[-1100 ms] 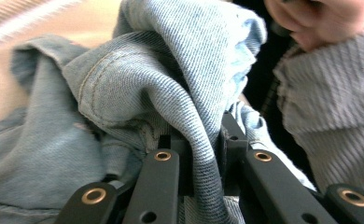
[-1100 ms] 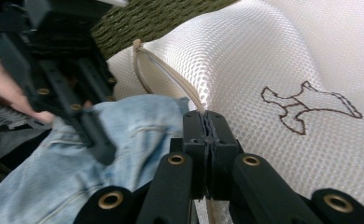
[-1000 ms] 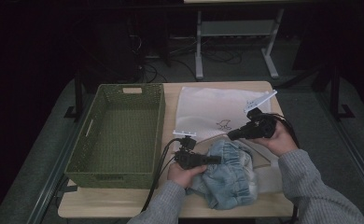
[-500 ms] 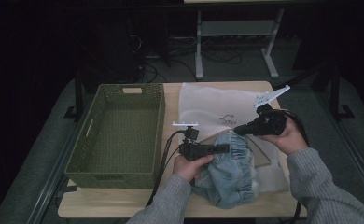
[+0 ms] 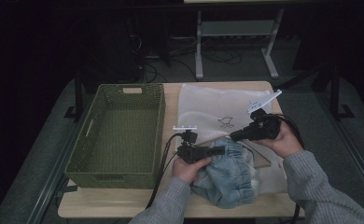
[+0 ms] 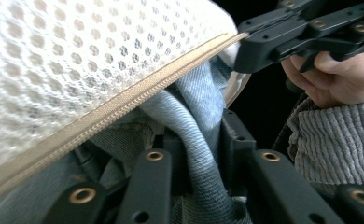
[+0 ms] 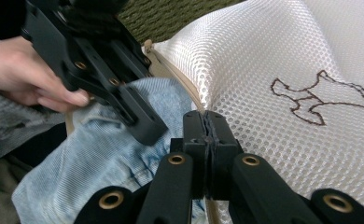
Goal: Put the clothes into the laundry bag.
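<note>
High view, bag: the white mesh bag [image 5: 217, 109] is lying flat on the tabletop [image 5: 124, 207], just beside the green basket [image 5: 161, 130], its near mouth facing the person.
High view, denim: the denim [image 5: 231, 175] is bunching at the tabletop's near edge, its far end sitting at the bag's mouth.
High view, grippers: the left gripper [image 5: 222, 150] is pointing across the denim; the right gripper [image 5: 234, 137] is reaching the bag's mouth from the other side.
Left gripper view, fingers: a thick roll of denim [image 6: 203, 154] is sitting between the fingers [image 6: 236, 135] and touching both; they have just been opening a little, standing narrow.
Left gripper view, bag mouth: the zipper edge [image 6: 138, 98] is lying over the denim, with the right gripper [image 6: 273, 42] at its far end.
Right gripper view, fingers: the right gripper [image 7: 207, 121] is pinching the bag's [image 7: 273, 60] edge, fingers pressed tight together on it.
Right gripper view, other hand: the left gripper [image 7: 143, 126] is resting over the denim [image 7: 101, 154].
Handling, denim: probably soft but bulky and fairly heavy for cloth; it is likely folding and sagging wherever unsupported, and not slipping much.
Handling, bag: light, limp and floppy; the mouth is likely collapsing unless the edge is lifted.
Where to hold: a thick fold or seam of the denim; on the bag, the stiffer zipper tape, not the open mesh.
</note>
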